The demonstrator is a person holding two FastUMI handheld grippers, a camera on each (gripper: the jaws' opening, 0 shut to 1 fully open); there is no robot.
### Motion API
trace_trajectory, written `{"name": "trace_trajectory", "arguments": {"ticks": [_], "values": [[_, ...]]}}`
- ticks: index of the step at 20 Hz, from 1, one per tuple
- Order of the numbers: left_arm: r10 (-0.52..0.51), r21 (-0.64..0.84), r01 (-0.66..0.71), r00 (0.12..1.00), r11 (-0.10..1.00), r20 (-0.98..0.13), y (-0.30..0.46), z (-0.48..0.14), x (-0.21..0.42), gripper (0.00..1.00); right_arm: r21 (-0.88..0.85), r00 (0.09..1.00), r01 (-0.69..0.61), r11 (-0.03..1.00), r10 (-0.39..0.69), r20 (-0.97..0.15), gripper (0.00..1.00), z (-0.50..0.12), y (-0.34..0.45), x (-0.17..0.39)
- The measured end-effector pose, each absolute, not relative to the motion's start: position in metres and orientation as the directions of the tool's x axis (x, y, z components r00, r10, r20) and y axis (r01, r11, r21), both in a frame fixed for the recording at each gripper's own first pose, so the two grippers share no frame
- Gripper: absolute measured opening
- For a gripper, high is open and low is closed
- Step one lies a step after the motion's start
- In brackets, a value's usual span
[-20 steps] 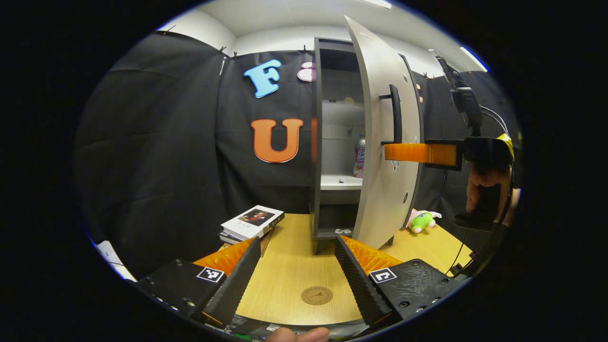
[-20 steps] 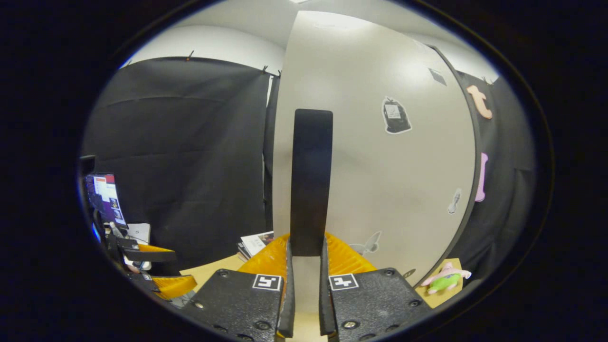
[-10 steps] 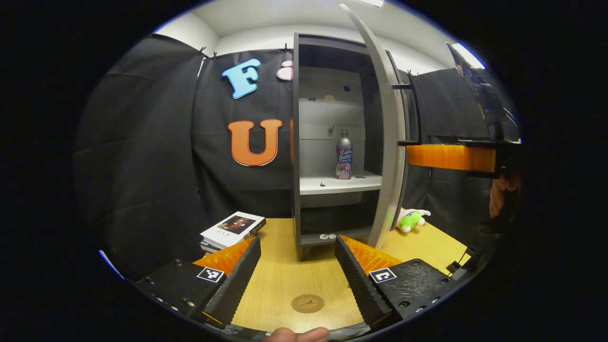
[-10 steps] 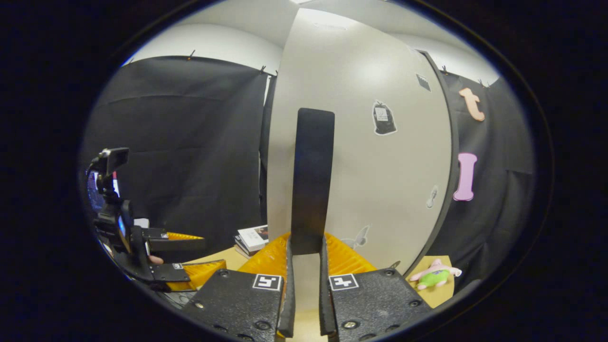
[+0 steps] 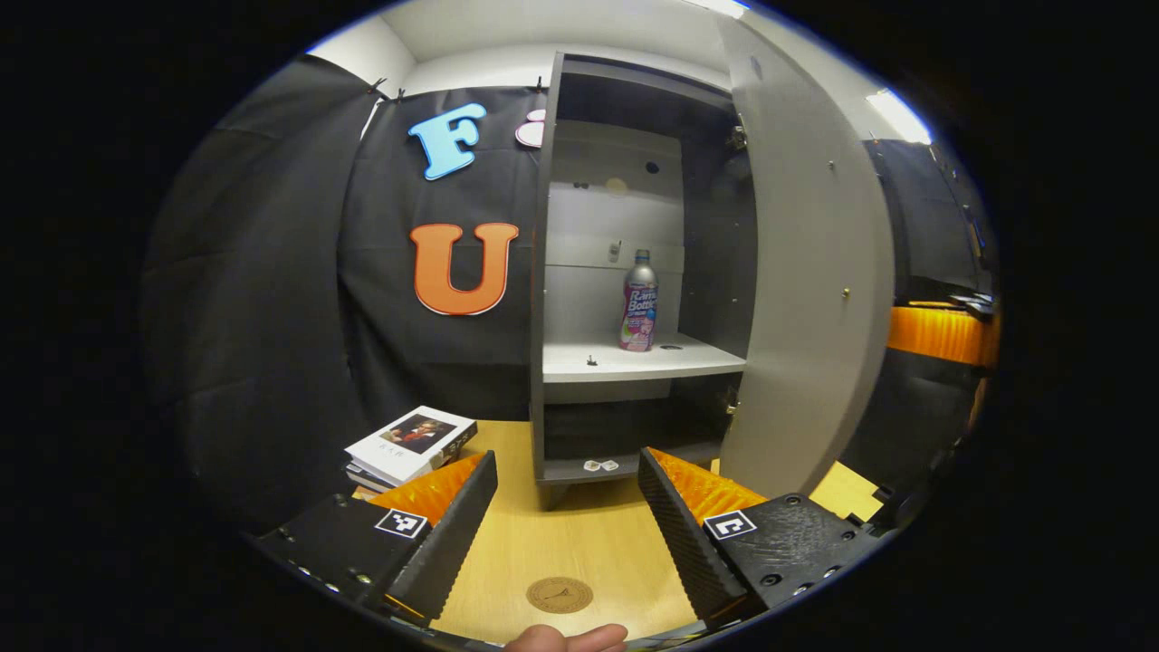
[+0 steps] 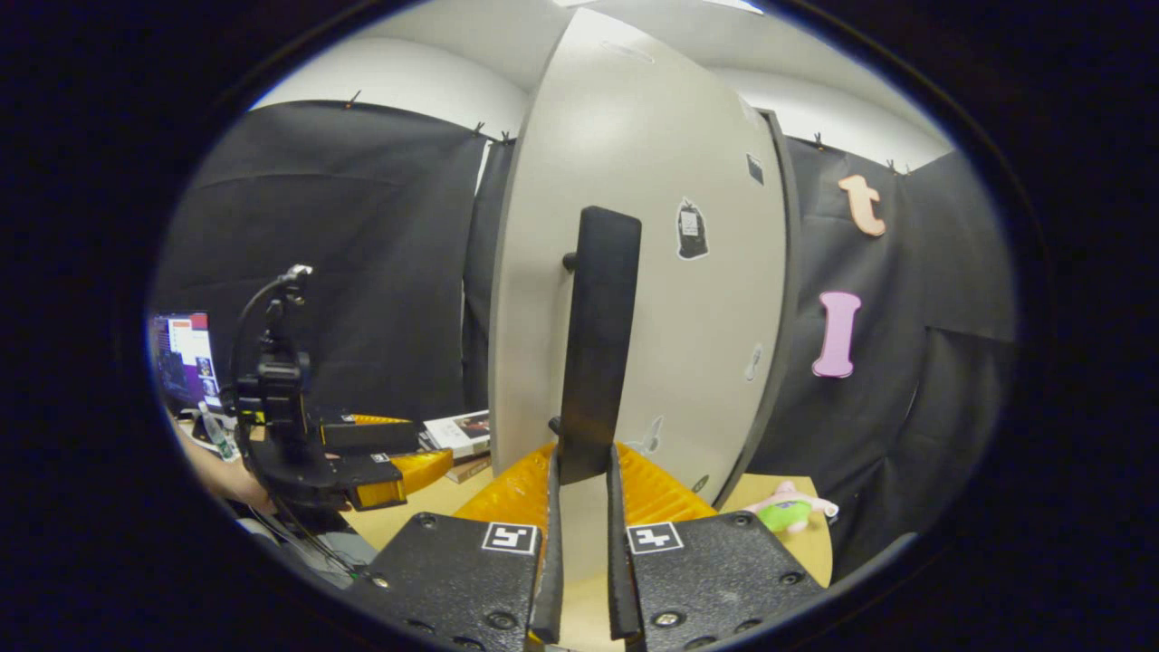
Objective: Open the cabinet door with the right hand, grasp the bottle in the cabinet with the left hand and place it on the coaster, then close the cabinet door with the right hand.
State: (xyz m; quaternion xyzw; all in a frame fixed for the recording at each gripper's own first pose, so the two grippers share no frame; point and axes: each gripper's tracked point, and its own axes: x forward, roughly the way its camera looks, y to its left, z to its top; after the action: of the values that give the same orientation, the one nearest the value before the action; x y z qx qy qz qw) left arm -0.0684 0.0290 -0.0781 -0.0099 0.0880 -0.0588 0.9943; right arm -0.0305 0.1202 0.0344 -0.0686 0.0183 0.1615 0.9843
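In the right gripper view the right gripper (image 6: 579,507) has both fingers pressed on the lower end of the door handle (image 6: 598,335), a dark upright bar standing off the pale cabinet door (image 6: 688,362); in the left gripper view the door (image 5: 815,272) stands swung wide at 3 o'clock, leaving the cabinet (image 5: 634,226) interior exposed; the bottle (image 5: 638,303) stands upright on the middle shelf (image 5: 634,362), toward the back, at about 12 o'clock from the left gripper (image 5: 566,525), whose fingers are spread wide with nothing between them; the coaster (image 5: 560,595) lies on the wooden table (image 5: 579,534) at 6 o'clock, just below the gap between those fingers; a stack of books (image 5: 412,444) sits at 9 o'clock.

Judging from this, the reach for the bottle comes next; the risk is that a tall, narrow bottle tips if one finger touches it first, or that the wide fingers clip the shelf edge or cabinet side on entry; the door may drift back into the reaching hand if the right grip lets go early.
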Motion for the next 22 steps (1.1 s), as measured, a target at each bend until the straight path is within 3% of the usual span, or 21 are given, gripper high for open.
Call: {"name": "trace_trajectory", "arguments": {"ticks": [5,11,13,14,17,20,22], "values": [[-0.186,-0.016,0.186,0.966,0.982,-0.182,-0.016,-0.081,-0.058,0.95,-0.161,0.973,-0.229,0.96,0.222,-0.059,0.22,0.038,0.113,-0.029],[-0.25,0.001,0.255,0.948,0.967,-0.199,-0.062,-0.082,-0.048,0.95,-0.073,0.991,-0.129,0.989,0.127,-0.035,0.22,0.037,0.102,-0.038],[-0.269,0.008,0.277,0.94,0.961,-0.209,-0.074,-0.082,-0.043,0.95,-0.049,0.996,-0.087,0.995,0.086,-0.023,0.33,0.039,0.086,-0.048],[-0.27,0.013,0.279,0.939,0.96,-0.213,-0.079,-0.082,-0.04,0.95,-0.034,0.998,-0.064,0.997,0.063,-0.021,0.33,0.042,0.077,-0.051],[-0.272,0.023,0.283,0.938,0.959,-0.215,-0.092,-0.082,-0.027,0.95,0.004,1.0,-0.004,1.0,0.004,-0.021,0.57,0.045,0.047,-0.054],[-0.239,0.048,0.254,0.95,0.966,-0.202,-0.098,-0.076,-0.007,0.95,0.033,0.998,0.059,0.998,-0.058,-0.014,0.63,0.043,0.016,-0.053],[-0.16,0.075,0.175,0.972,0.982,-0.173,-0.09,-0.065,0.014,0.96,0.069,0.996,0.091,0.993,-0.091,-0.006,0.71,0.042,-0.006,-0.055]]}}
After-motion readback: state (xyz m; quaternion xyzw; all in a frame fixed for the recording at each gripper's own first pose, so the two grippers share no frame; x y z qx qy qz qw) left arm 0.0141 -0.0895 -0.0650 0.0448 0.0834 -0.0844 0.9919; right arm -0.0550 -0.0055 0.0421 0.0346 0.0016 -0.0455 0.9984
